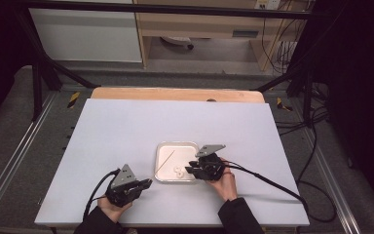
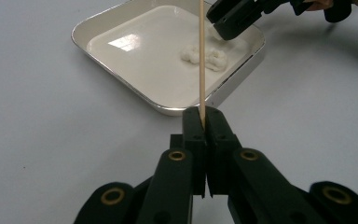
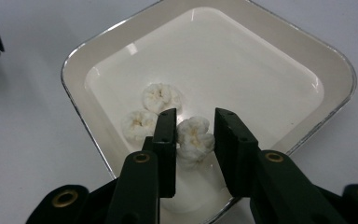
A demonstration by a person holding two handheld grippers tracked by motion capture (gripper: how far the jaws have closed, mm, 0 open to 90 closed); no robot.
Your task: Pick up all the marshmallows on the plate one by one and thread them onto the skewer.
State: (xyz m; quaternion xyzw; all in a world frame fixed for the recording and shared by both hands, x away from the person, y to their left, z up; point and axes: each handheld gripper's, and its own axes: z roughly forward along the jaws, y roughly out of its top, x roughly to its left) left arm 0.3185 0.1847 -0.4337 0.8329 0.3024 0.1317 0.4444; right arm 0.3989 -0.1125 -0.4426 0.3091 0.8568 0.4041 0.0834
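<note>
My left gripper [image 2: 202,116] is shut on the lower end of a thin wooden skewer [image 2: 201,56], which points up over the white tray [image 2: 121,23]. In the high view that left gripper [image 1: 143,184] sits left of the tray [image 1: 163,146], and the skewer [image 1: 165,161] slants across the tray. Three white puffy pieces lie in the tray's near part [image 1: 178,170]. My right gripper [image 3: 195,114] is open and lowered into the tray, its jaws on either side of one white piece [image 3: 195,135]. The other two pieces [image 3: 161,97] [image 3: 137,123] lie just beyond and to the left of it.
The tray [image 3: 74,93] stands on a pale sheet [image 1: 126,126] that covers the table. A wooden strip [image 1: 175,94] shows at the far edge. Black cables [image 1: 272,183] trail from both grippers toward the person's side. Dark frame bars stand beyond the table.
</note>
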